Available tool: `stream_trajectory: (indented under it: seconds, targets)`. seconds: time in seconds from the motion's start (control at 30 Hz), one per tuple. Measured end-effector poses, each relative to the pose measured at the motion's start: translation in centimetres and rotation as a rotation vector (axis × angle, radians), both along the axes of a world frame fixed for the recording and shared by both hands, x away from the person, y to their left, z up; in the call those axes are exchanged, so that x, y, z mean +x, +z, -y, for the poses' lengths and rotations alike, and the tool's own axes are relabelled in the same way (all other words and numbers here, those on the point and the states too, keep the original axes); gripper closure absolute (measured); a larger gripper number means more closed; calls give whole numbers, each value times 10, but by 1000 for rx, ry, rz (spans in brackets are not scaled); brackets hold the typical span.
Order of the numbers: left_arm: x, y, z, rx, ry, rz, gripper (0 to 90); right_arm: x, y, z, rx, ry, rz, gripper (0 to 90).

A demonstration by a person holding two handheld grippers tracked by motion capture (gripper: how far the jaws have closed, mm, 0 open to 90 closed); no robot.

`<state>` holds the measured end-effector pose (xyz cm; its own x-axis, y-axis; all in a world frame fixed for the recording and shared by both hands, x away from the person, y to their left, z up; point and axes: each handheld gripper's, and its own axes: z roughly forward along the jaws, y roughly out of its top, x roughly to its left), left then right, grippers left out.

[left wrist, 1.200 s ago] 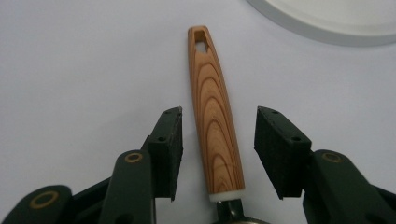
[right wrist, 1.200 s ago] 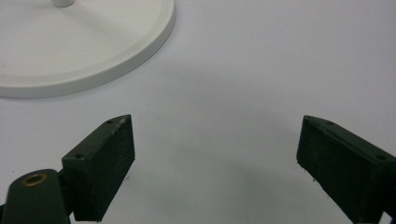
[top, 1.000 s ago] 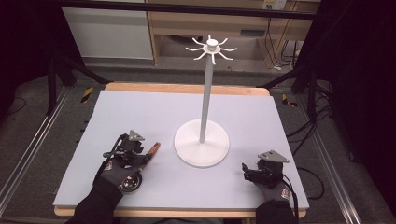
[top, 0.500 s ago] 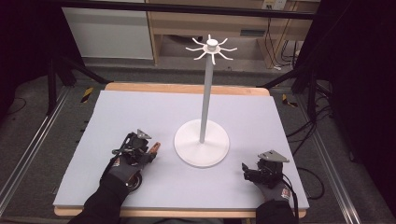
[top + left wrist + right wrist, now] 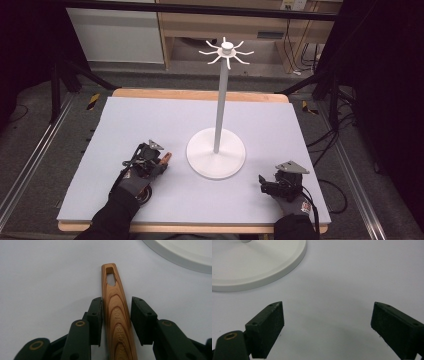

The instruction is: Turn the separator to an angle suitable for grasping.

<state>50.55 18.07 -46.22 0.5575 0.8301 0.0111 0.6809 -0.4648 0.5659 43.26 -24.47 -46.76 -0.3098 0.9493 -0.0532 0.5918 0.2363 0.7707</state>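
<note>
**Utensil framed by left jaws, hanging not yet started**

The left gripper sat low on the table with its jaws straddling the wooden utensil handle; one pad looked in contact, a slim gap remained at the other, so no firm clamp yet. The handle lay flat just beside the white stand, its hanging hole pointing away from the gripper. The right gripper rested idle, jaws wide apart and empty. Judged left: clamp, lift, hook onto the stand's top prongs.
</note>
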Motion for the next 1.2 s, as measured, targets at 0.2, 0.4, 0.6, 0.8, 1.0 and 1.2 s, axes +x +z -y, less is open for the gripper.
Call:
stream_trajectory:
  seconds: [0.2,0.4,0.6,0.8,1.0,1.2]
  targets:
    - [1,0,1,11,2,-6,625,0,0,0,-1,-2,1,118]
    - [1,1,0,-2,18,-13,647,1,0,0,-1,3,0,118]
    - [2,1,-2,-10,20,-15,667,0,1,1,1,-5,-3,118]
    - [3,1,-3,-21,21,-16,670,1,0,0,-3,-1,0,118]
    - [1,4,-4,-36,6,-13,670,1,0,0,-3,0,-1,118]
    - [-4,11,-5,-48,-2,15,671,0,1,1,-2,-3,0,118]
